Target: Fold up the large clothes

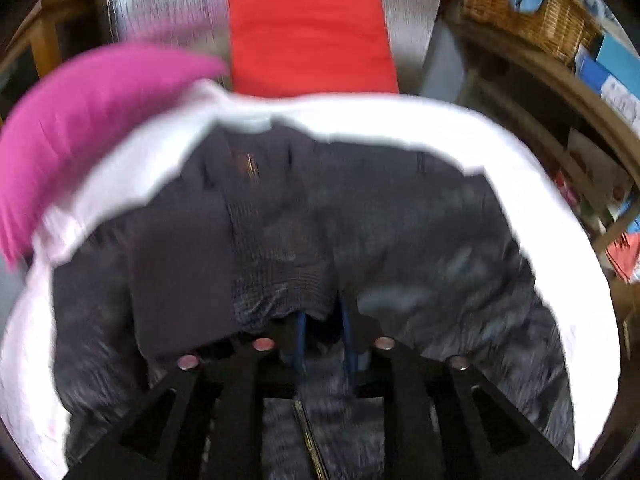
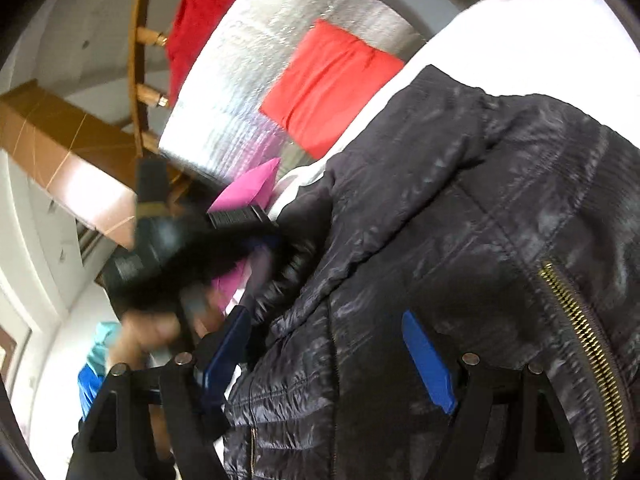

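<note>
Left gripper (image 1: 324, 344): pointed steeply down over the dark quilted jacket (image 1: 304, 232). Its blue fingers (image 1: 300, 336) stand close together with a narrow gap, their tips sunk among the ribbed knit folds of the jacket; whether the pads press cloth cannot be told through the blur. In the right wrist view the same gripper (image 2: 256, 236) shows as a dark blurred body at the jacket's left edge, with the hand (image 2: 160, 328) that carries it below it.

Right gripper (image 2: 332, 360): tilted gently down, view rolled. Fingers (image 2: 428, 364) wide apart, straddling a bulging quilted fold; the right pad lies against the fabric, the left pad sits just at the fold's edge. No clear clamp.

Jacket (image 2: 460, 240): black, shiny, gold zipper (image 2: 580, 340) along one side; lies crumpled on a white sheet (image 1: 400, 120) that covers the near worktop.

Edges and room:
- White sheet border rings the jacket on all sides in the left wrist view; widest at right and lower left.
- Magenta cloth (image 1: 80, 120) lies at the sheet's left edge, touching it.
- Folded red-orange garment (image 1: 308, 40) lies beyond the sheet on a silver foil mat (image 1: 160, 4), well apart from the jacket.
- Bare foil mat either side of the red garment.
- Wicker basket (image 1: 520, 12) at far right, off the worktop.
- Wooden chair (image 2: 140, 60) with red cloth (image 2: 200, 12) draped, past the mat.
</note>
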The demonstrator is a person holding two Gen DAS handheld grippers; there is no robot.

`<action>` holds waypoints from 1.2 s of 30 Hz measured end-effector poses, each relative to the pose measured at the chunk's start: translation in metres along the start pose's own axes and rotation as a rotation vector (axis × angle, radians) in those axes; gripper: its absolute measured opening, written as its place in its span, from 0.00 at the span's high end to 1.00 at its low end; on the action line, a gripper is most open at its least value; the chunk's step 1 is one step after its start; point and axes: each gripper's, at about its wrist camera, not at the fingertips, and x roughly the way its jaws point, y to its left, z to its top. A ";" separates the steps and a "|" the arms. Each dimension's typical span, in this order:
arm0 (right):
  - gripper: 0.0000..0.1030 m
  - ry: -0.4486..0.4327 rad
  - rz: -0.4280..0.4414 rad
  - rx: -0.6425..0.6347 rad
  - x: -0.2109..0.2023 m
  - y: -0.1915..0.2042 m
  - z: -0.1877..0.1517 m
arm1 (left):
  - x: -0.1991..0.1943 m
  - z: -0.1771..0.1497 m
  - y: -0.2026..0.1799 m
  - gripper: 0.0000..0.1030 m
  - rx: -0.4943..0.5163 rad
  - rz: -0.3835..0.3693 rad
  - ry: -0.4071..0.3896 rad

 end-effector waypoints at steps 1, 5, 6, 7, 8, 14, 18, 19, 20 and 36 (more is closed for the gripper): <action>0.21 -0.003 0.000 0.005 0.000 -0.001 0.001 | -0.002 -0.009 0.002 0.78 -0.015 -0.002 -0.004; 0.21 -0.007 -0.002 0.001 -0.001 -0.001 0.002 | -0.020 -0.031 0.037 0.44 -0.137 -0.033 -0.031; 0.21 -0.008 -0.005 -0.004 -0.001 0.000 0.002 | -0.029 -0.035 0.044 0.32 -0.174 -0.031 -0.059; 0.21 -0.010 -0.010 -0.010 0.000 0.000 0.002 | -0.035 -0.040 0.050 0.28 -0.209 -0.036 -0.088; 0.21 -0.009 -0.012 -0.014 0.000 0.001 0.000 | -0.042 -0.048 0.062 0.26 -0.255 -0.049 -0.108; 0.21 -0.013 -0.044 -0.076 0.004 0.010 -0.005 | -0.078 -0.088 0.117 0.26 -0.470 0.011 -0.309; 0.21 -0.006 -0.067 -0.171 0.008 0.025 -0.013 | -0.070 -0.114 0.165 0.26 -0.707 0.104 -0.359; 0.21 -0.005 -0.077 -0.201 0.009 0.029 -0.016 | -0.064 -0.118 0.174 0.26 -0.749 0.106 -0.344; 0.21 -0.002 -0.091 -0.246 0.010 0.035 -0.020 | -0.054 -0.123 0.184 0.26 -0.792 0.111 -0.324; 0.40 0.174 -0.605 -1.487 0.159 0.140 -0.043 | -0.032 -0.135 0.193 0.26 -0.818 0.104 -0.302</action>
